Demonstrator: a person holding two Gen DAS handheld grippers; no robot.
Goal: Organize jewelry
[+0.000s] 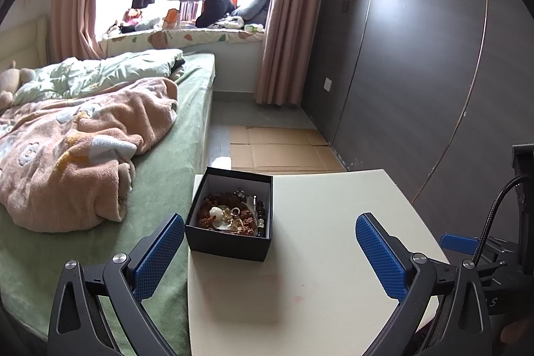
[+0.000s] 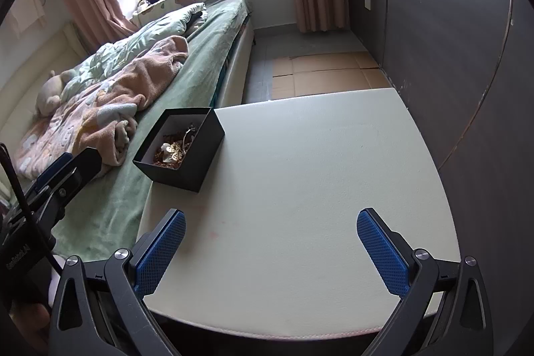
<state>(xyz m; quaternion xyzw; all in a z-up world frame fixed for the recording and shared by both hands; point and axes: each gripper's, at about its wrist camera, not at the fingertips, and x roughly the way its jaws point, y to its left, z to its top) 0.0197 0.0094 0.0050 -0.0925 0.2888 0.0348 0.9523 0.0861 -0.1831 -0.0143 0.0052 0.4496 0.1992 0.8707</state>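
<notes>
Black box [image 1: 230, 242], lidless, at the table's [image 1: 333, 256] far-left corner, hard against the bed [image 1: 160, 189] edge. Jewelry [image 1: 233, 214] all heaped inside: brown bead strands, a white piece, gold bits, a dark bead string along the right wall. Tangled, no separation visible. None seen loose on the tabletop.

Left gripper [image 1: 270, 256] spread wide, nothing between the pads, hanging above the near table edge with the box just ahead of its left finger. Probably lined up that way for a straight reach into the box.

Right gripper [image 2: 271, 251] equally wide, holding nothing, over bare tabletop right of the box [image 2: 187, 159]. Likely kept clear there to leave laying-out space, or simply parked.

Ambiguous stage: fits jewelry gathered in as the end result, equally fits a pile waiting to be sorted out. Cannot settle from this.

Box corner placement risky: close to the edge, a nudge could tip it onto the bed.
</notes>
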